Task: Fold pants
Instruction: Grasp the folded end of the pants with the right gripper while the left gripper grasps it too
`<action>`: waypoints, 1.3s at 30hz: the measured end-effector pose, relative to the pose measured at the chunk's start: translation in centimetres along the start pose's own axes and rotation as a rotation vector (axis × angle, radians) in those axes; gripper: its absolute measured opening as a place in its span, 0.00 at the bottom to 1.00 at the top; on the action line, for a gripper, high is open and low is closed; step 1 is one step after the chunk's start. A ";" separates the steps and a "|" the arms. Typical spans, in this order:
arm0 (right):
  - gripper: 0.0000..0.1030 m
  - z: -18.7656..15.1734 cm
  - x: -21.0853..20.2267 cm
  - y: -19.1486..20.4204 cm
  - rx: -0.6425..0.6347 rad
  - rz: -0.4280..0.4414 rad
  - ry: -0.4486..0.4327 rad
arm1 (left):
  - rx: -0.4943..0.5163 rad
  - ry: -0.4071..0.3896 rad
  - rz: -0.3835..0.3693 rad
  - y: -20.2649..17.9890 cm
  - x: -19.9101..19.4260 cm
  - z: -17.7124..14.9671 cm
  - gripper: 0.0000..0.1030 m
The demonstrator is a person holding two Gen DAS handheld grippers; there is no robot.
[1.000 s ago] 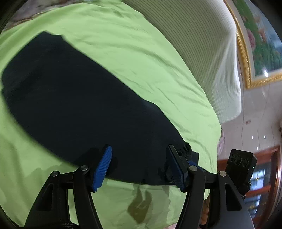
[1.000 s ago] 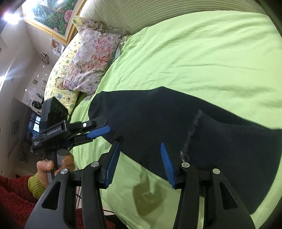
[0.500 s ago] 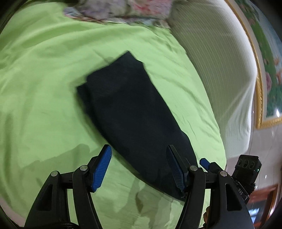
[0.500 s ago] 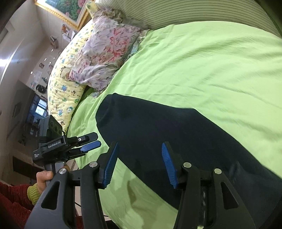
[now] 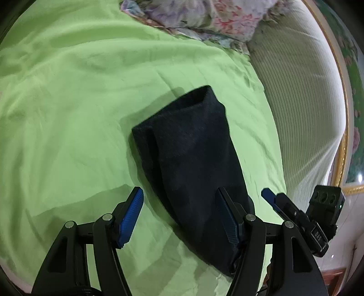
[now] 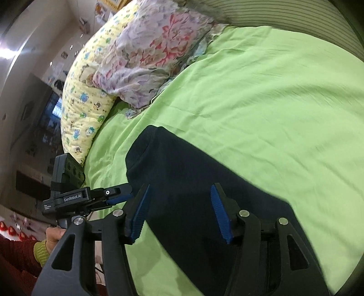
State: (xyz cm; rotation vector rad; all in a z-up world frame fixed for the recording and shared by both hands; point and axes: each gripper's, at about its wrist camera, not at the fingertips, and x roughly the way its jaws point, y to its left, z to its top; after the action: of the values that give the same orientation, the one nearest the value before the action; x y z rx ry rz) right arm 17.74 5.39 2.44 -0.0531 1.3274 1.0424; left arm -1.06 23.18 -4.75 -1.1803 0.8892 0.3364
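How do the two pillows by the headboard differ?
Print: the floral pillow carries large pink and grey flowers; the yellow pillow has small cartoon animals on pale yellow.
Position: the floral pillow lies partly over the yellow pillow and reaches onto the green sheet; the yellow pillow sits at the bed's edge.
Shared: both are soft, at the head of the bed, clear of the dark pants.

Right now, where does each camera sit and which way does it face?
Left wrist: on the left gripper, looking along its open blue fingers across the dark pants on the green sheet toward the floral pillow; the right gripper shows at right.
Right wrist: on the right gripper, open, facing the pants and pillows; the left gripper and the holding hand show at left.
Shared: pants, sheet, floral pillow, each other's gripper.
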 end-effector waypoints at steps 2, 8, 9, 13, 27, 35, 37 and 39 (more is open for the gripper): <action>0.55 1.2 1.1 0.1 -0.021 0.002 0.026 | -0.020 -0.007 -0.005 0.4 0.2 0.4 0.64; 0.55 4.7 4.8 1.0 -0.123 0.005 0.112 | -0.061 -0.001 -0.023 1.6 0.5 1.4 0.64; 0.55 5.0 5.3 1.2 -0.134 0.007 0.122 | -0.064 0.001 -0.028 1.8 0.6 1.6 0.64; 0.55 6.8 7.8 1.6 -0.183 0.025 0.184 | -0.083 0.004 -0.045 2.2 0.9 2.1 0.64; 0.54 8.8 13.7 2.3 -0.307 0.054 0.333 | -0.067 -0.036 -0.046 2.0 1.8 2.8 0.60; 0.28 8.4 14.1 3.0 -0.344 0.085 0.340 | -0.033 -0.038 -0.023 2.1 1.7 3.0 0.36; 0.26 8.3 13.5 3.0 -0.345 0.090 0.327 | -0.019 -0.044 -0.022 1.7 1.6 3.0 0.34; 0.24 8.3 12.8 2.9 -0.335 0.101 0.311 | -0.006 -0.053 -0.030 1.2 1.2 2.9 0.32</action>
State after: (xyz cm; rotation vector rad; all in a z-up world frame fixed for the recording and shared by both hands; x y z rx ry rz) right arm 20.67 19.33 -3.80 -0.4176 1.4292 1.3755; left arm 0.14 25.97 -6.11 -1.1846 0.8243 0.3445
